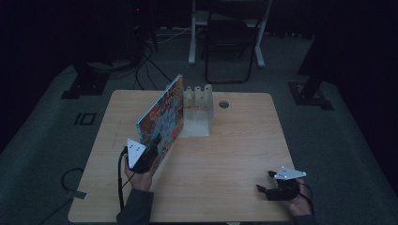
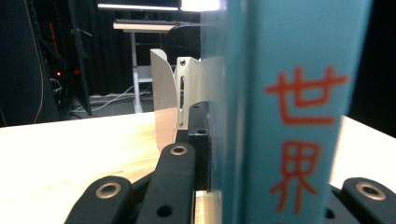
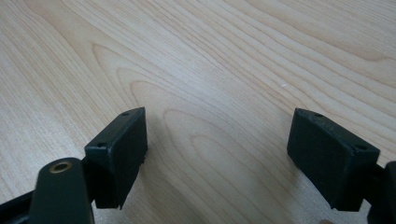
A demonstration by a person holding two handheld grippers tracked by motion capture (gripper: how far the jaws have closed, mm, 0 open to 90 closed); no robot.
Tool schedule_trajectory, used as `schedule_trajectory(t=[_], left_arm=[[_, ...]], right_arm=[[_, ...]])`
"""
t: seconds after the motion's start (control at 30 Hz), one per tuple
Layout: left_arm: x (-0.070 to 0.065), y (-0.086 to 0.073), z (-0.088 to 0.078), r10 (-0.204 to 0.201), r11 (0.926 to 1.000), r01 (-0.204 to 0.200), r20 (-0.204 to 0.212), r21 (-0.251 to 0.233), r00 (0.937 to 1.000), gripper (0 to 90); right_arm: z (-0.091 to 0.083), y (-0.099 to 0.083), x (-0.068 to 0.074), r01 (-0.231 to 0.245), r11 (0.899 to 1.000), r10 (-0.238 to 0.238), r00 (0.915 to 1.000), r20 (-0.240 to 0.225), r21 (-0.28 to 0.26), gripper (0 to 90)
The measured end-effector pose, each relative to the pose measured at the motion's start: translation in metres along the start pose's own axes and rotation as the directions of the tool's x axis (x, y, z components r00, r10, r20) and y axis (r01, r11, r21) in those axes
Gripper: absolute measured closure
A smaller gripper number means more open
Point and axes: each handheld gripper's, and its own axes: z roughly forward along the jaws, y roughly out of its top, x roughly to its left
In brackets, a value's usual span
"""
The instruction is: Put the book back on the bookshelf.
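A picture book (image 1: 162, 117) with a colourful cover and a light blue spine (image 2: 289, 107) stands on edge, tilted, on the wooden table (image 1: 225, 154). My left gripper (image 1: 152, 152) is shut on its near end, and the left gripper view has a black pad pressed flat against the cover. Just beyond the book's far end stands a white slotted rack (image 1: 198, 110), seen past the cover as pale upright dividers (image 2: 187, 88). My right gripper (image 1: 264, 181) rests at the table's front right, apart from the book. Its jaws (image 3: 238, 149) are open over bare wood.
A round cable hole (image 1: 224, 104) lies in the tabletop right of the rack. Beyond the table's far edge are a dark chair (image 1: 227, 42), white desk legs and cables on the floor. A cable loop (image 1: 72, 180) lies on the floor at the left.
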Motion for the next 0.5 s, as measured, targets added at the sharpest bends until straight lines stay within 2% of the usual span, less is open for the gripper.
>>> schedule_trajectory(t=[0.5], left_arm=[[0.0001,-0.0010,0.0081,0.002,1.0000,-0.002,-0.005,0.008,1.0000,81.0]], right_arm=[[0.0000,0.0000,0.0000,0.000,1.000,0.000,1.0000,0.000,0.000,19.5]])
